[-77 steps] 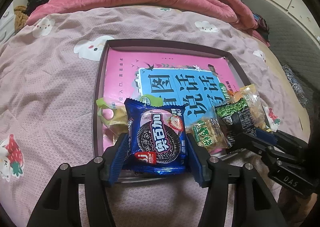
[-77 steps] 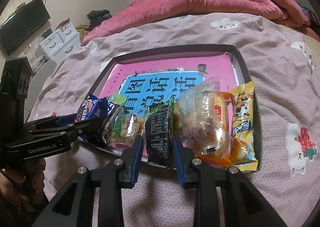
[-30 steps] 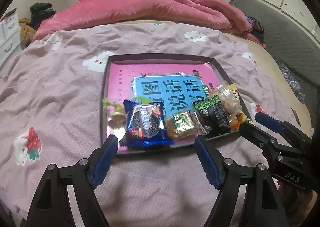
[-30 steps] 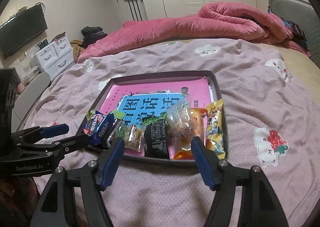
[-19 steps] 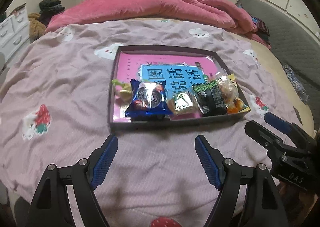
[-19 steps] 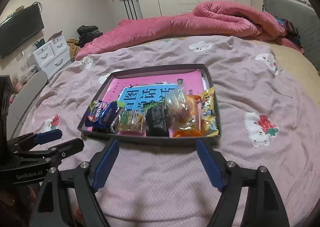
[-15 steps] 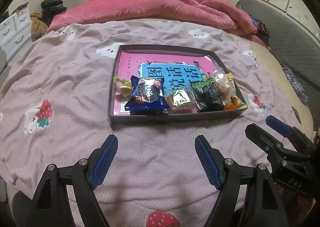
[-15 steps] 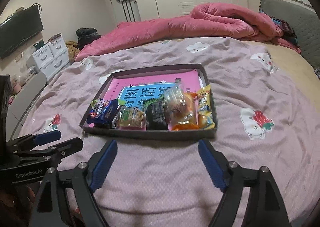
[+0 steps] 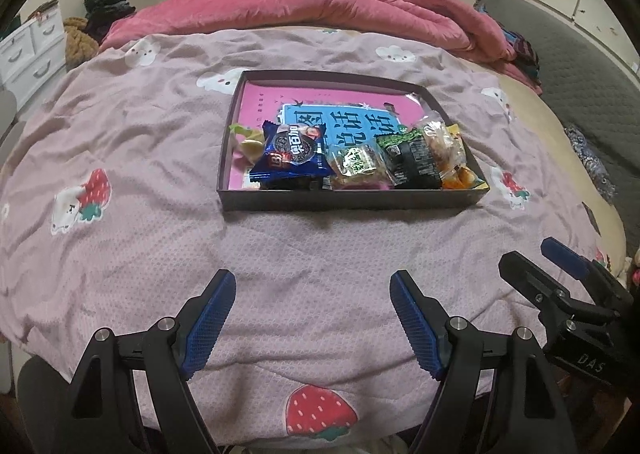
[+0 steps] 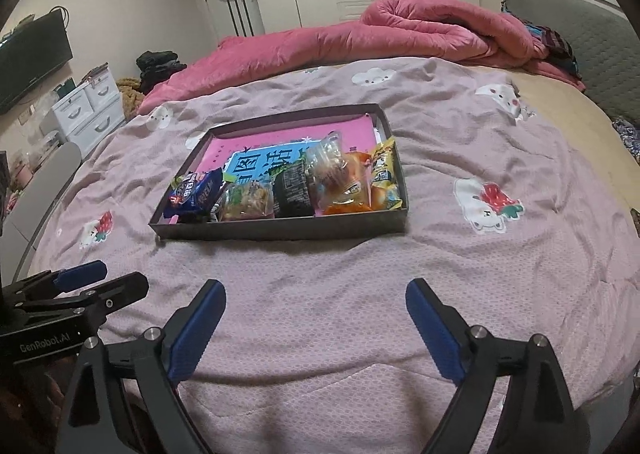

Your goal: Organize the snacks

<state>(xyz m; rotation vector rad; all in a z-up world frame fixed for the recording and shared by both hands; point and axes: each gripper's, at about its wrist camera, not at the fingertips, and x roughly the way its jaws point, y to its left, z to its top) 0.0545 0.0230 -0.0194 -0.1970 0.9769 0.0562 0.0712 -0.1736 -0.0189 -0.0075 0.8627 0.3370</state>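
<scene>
A dark shallow tray (image 9: 348,201) (image 10: 280,229) lies on the bed, lined with a pink and blue sheet. Along its near edge stands a row of snack packs: a blue cookie pack (image 9: 294,152) (image 10: 194,192), a green-labelled clear pack (image 9: 356,166) (image 10: 245,200), a black pack (image 9: 412,160) (image 10: 293,190), a clear bread bag (image 9: 438,142) (image 10: 332,170) and a yellow pack (image 10: 383,174). My left gripper (image 9: 312,282) is open and empty, well short of the tray. My right gripper (image 10: 316,292) is open and empty too, also short of the tray.
The bed has a pink-mauve sheet (image 9: 120,158) with strawberry and cloud prints. A rumpled red duvet (image 9: 320,10) lies at the far side. A grey headboard (image 9: 580,66) is at the right, white drawers (image 10: 86,108) and a TV (image 10: 28,58) at the left.
Both grippers let go of their packs, opened wide and drew back from the tray toward the bed's near edge. The snacks stay lined up in the tray.
</scene>
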